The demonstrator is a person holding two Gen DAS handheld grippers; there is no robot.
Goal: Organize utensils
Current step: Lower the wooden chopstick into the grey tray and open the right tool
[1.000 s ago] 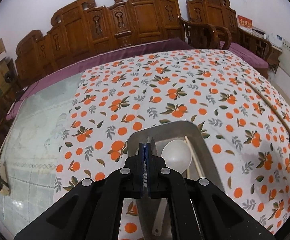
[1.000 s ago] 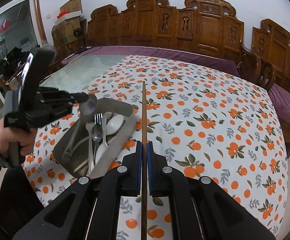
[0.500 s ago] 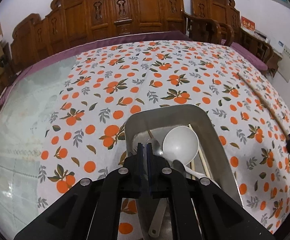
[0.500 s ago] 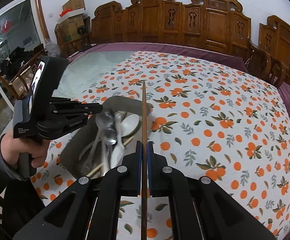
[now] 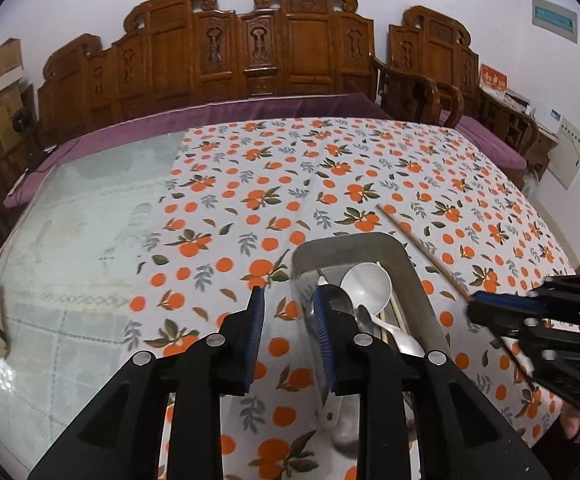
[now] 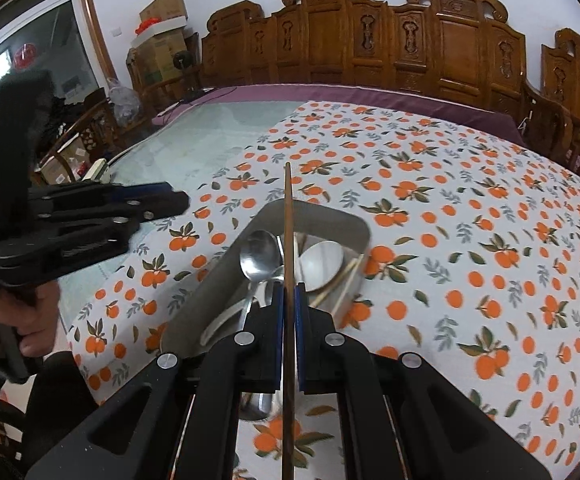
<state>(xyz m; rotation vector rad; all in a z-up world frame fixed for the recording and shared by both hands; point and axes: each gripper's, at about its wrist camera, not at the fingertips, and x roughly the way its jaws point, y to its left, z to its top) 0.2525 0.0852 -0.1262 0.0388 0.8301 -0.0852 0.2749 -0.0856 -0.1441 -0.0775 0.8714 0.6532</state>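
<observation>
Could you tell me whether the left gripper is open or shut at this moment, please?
Open. In its own view the left gripper shows a wide gap between its blue-padded fingers, with tablecloth visible between them and nothing held.

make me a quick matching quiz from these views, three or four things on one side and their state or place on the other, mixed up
Things:
1. left hand-held gripper
2. right hand-held gripper
3. white spoon
4. metal tray

States or places:
A. lying inside the tray
B. open, holding nothing
C. resting on the orange-print tablecloth
D. shut on a wooden chopstick

Pairs: 1-B, 2-D, 3-A, 4-C
</observation>
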